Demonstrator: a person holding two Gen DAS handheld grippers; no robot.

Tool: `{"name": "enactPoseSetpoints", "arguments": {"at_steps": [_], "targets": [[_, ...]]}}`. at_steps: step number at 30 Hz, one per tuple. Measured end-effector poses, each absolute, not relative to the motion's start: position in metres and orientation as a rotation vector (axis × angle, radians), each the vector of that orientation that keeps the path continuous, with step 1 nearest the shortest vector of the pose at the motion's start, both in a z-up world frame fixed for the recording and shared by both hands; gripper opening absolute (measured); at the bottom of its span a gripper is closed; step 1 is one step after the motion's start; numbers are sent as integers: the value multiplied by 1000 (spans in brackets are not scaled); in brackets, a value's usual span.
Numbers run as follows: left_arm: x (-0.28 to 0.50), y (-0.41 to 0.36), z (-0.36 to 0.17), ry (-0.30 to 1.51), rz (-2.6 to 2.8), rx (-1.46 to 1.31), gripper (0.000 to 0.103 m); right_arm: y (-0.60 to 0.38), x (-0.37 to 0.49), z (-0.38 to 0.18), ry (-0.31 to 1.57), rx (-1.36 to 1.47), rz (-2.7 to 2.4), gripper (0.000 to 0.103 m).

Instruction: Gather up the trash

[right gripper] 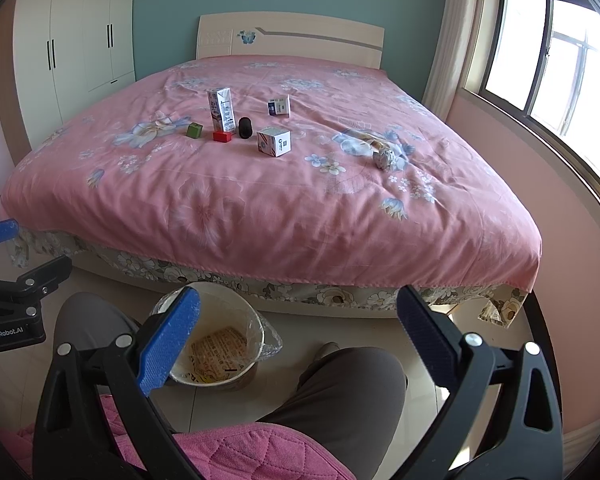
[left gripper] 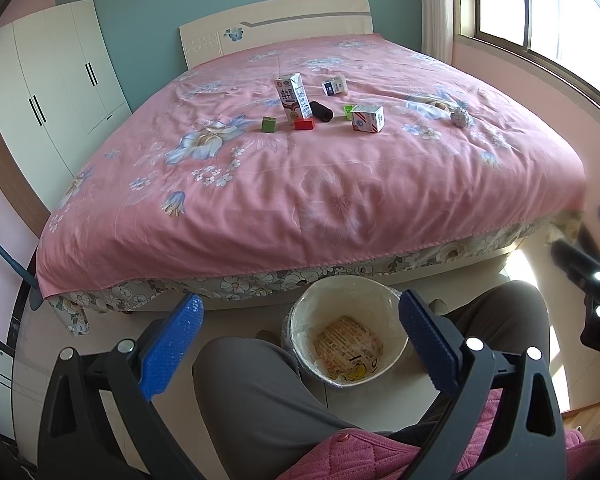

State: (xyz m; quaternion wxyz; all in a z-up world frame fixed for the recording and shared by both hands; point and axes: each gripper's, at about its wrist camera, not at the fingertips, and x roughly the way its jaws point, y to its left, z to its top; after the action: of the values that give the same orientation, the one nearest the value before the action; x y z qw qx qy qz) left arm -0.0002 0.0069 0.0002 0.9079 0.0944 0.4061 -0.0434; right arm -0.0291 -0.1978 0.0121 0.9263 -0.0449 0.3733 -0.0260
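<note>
On the pink bedspread point(left gripper: 300, 184) stand a tall milk carton point(left gripper: 294, 98), a small white box point(left gripper: 334, 86), a white cube box point(left gripper: 367, 118), a green block point(left gripper: 268, 124), a red block point(left gripper: 304, 124), a black cylinder point(left gripper: 321, 111), a light green piece point(left gripper: 348, 111) and a crumpled foil ball point(left gripper: 460, 117). A lined bin point(left gripper: 346, 340) on the floor holds a wrapper point(left gripper: 348, 350). My left gripper point(left gripper: 300, 340) is open and empty above the bin. My right gripper point(right gripper: 298, 334) is open and empty, near the bin point(right gripper: 216, 340). The carton point(right gripper: 222, 109), cube box point(right gripper: 274, 141) and foil ball point(right gripper: 385, 159) show there too.
The person's knees point(left gripper: 256, 392) flank the bin. A white wardrobe point(left gripper: 56, 80) stands left of the bed, a window point(right gripper: 560, 68) to the right. The headboard point(left gripper: 276, 24) is against the blue wall.
</note>
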Motion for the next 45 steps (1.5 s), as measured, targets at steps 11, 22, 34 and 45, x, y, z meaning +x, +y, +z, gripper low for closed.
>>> {"name": "enactPoseSetpoints", "arguments": {"at_steps": [11, 22, 34, 45], "targets": [[1, 7, -9, 861, -93, 197, 99, -197, -26, 1, 784, -89, -54, 97], [35, -3, -5, 857, -74, 237, 99, -205, -4, 6, 774, -104, -79, 97], [127, -10, 32, 806, -25, 189, 99, -243, 56, 37, 710, -87, -139, 97], [223, -15, 48, 785, 22, 148, 99, -278, 137, 58, 672, -77, -161, 97]]}}
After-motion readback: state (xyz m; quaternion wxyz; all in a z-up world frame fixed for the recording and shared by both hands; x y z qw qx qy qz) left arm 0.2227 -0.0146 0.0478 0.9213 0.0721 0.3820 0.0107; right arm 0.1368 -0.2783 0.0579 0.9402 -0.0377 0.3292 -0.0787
